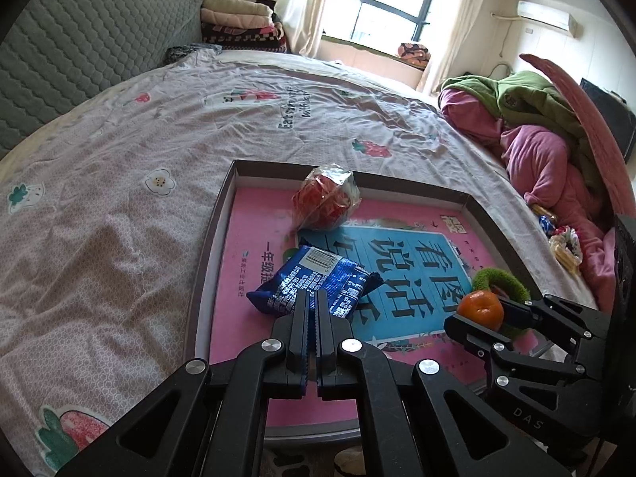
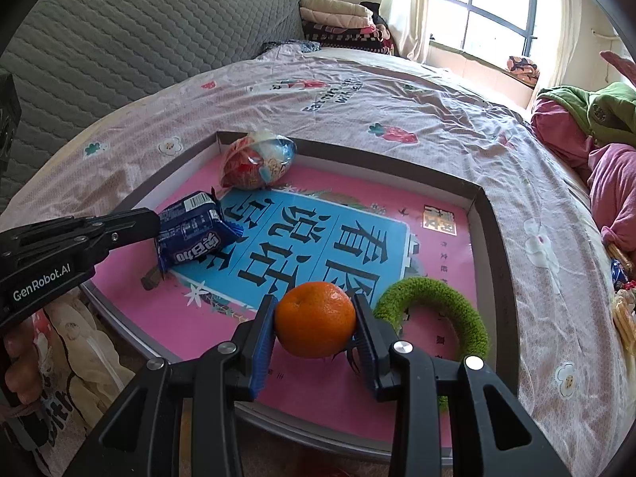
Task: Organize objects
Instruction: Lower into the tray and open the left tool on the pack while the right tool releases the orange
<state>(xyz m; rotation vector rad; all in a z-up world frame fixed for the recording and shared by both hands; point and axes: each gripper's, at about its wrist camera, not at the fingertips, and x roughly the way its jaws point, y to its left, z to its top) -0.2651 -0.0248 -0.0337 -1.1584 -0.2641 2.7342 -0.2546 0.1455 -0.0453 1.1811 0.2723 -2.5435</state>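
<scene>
A shallow box tray (image 1: 216, 214) (image 2: 491, 214) with a pink and blue printed bottom lies on the bed. My left gripper (image 1: 313, 296) (image 2: 153, 222) is shut on the near edge of a blue snack packet (image 1: 318, 278) (image 2: 194, 226) at the tray's left side. My right gripper (image 2: 316, 310) (image 1: 477, 318) is shut on an orange (image 2: 316, 320) (image 1: 480, 309) and holds it over the tray's near right part. A green fuzzy ring (image 2: 445, 310) (image 1: 503, 278) lies in the tray just right of the orange. A red and silver wrapped ball (image 1: 326, 202) (image 2: 258, 161) sits at the tray's far side.
The bed sheet (image 1: 119, 198) spreads left and behind the tray. Pink and green bedding (image 1: 536, 139) is piled on the right, with small wrapped snacks (image 1: 562, 244) beside it. A grey quilted headboard (image 2: 139, 39) and folded blankets (image 1: 238, 20) stand at the back.
</scene>
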